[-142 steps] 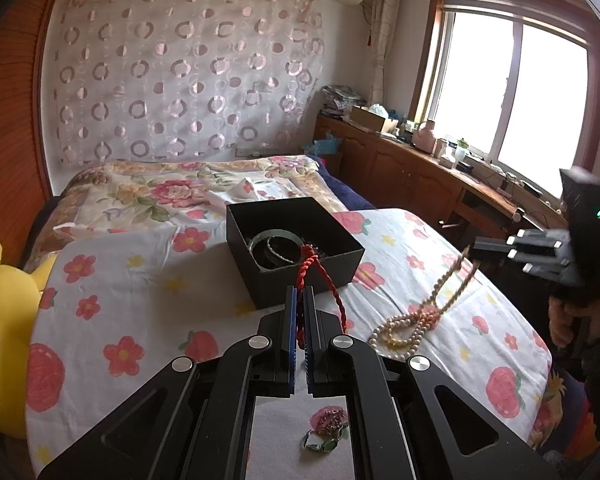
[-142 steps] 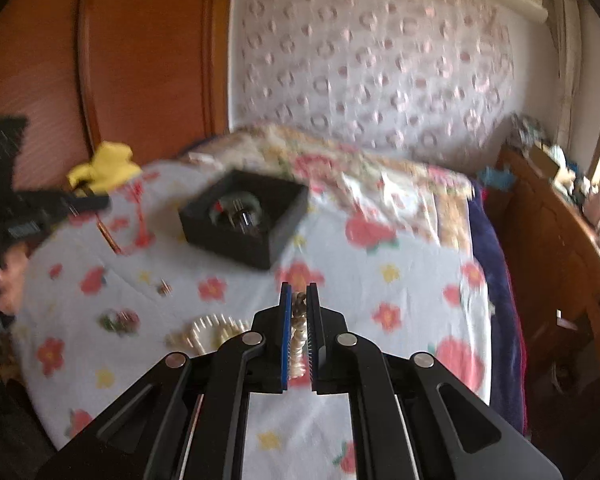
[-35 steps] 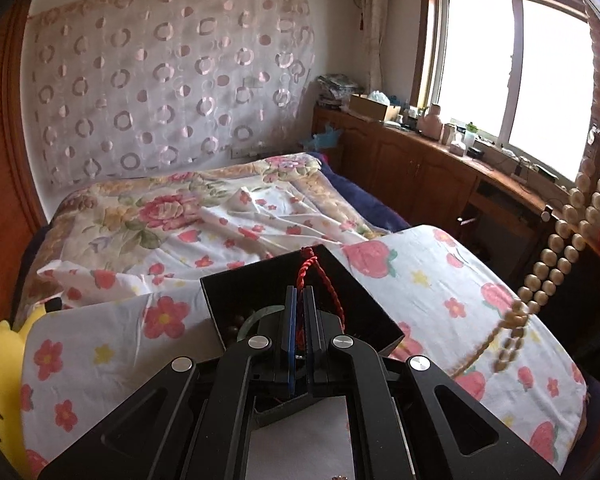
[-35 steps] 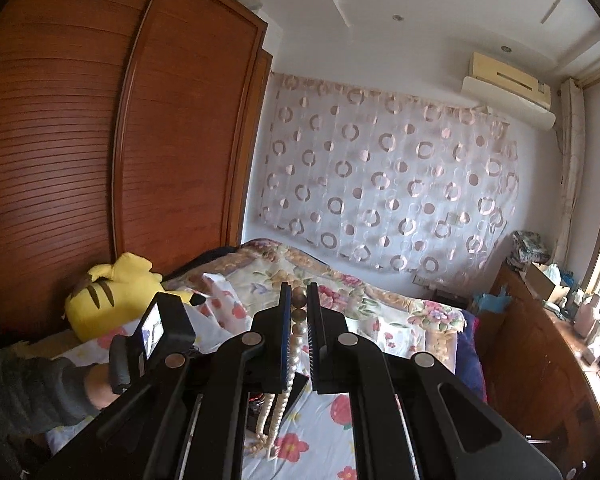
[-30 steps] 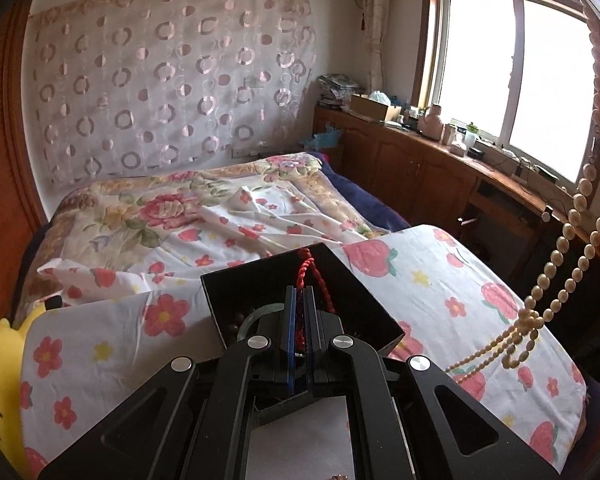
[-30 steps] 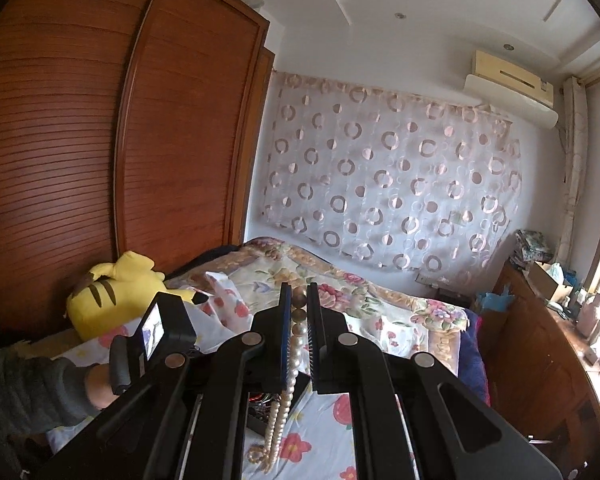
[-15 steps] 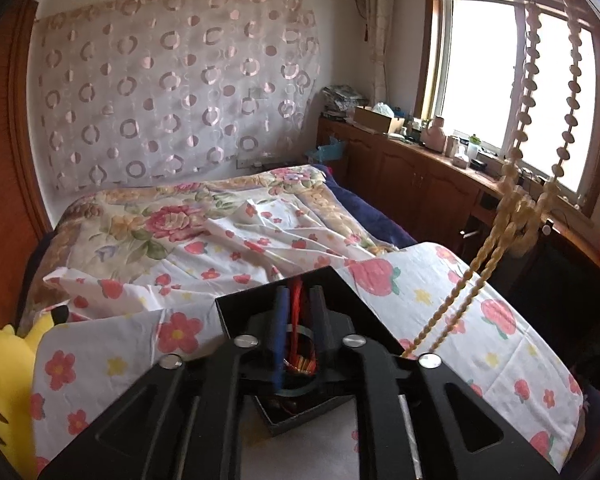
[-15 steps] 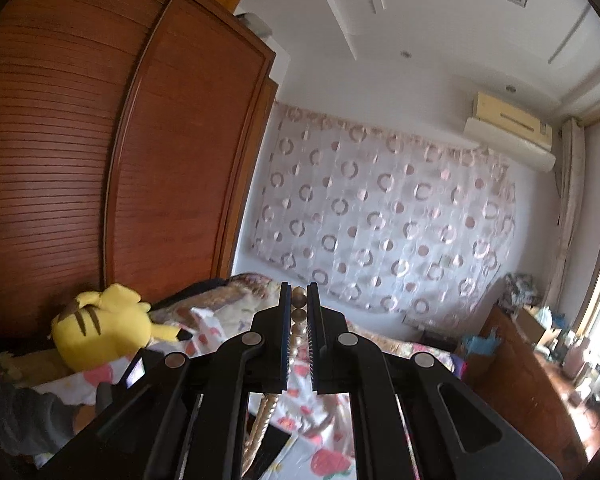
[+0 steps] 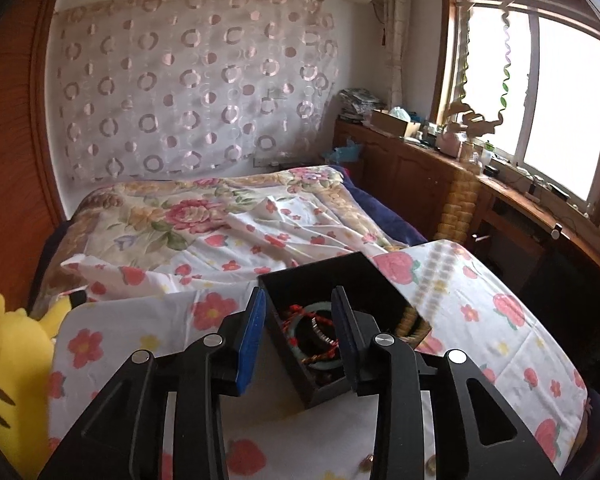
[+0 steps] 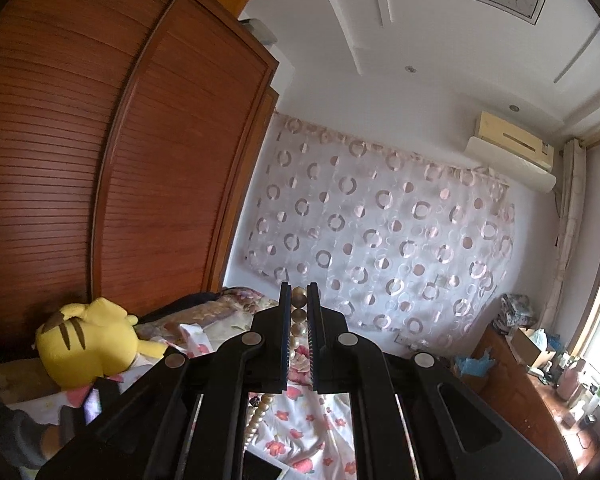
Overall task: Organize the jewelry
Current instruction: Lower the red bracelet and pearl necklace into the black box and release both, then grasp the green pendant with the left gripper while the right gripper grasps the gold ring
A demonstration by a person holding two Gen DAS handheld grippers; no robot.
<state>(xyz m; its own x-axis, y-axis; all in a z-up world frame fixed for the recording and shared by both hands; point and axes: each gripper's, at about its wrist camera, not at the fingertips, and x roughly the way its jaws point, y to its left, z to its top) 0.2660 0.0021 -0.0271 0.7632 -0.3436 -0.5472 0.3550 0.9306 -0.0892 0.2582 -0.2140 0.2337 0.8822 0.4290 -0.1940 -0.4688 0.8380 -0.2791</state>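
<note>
So the left gripper (image 9: 299, 322) tilts down over the open black square jewelry box (image 9: 364, 280) at lower centre, jaws just been opening, nothing pinched between them. A red braided cord (image 9: 300, 316) and a pale green bangle (image 9: 320, 362) lie inside the box. The right gripper (image 10: 299, 316) sits nearly level, clamped on a cream pearl bead necklace (image 10: 299, 312) hanging below.

Left black two-finger gripper (image 9: 300, 320) jaws just been opening, nothing between them; right black two-finger gripper (image 10: 299, 312) clamped, angled near level.
</note>
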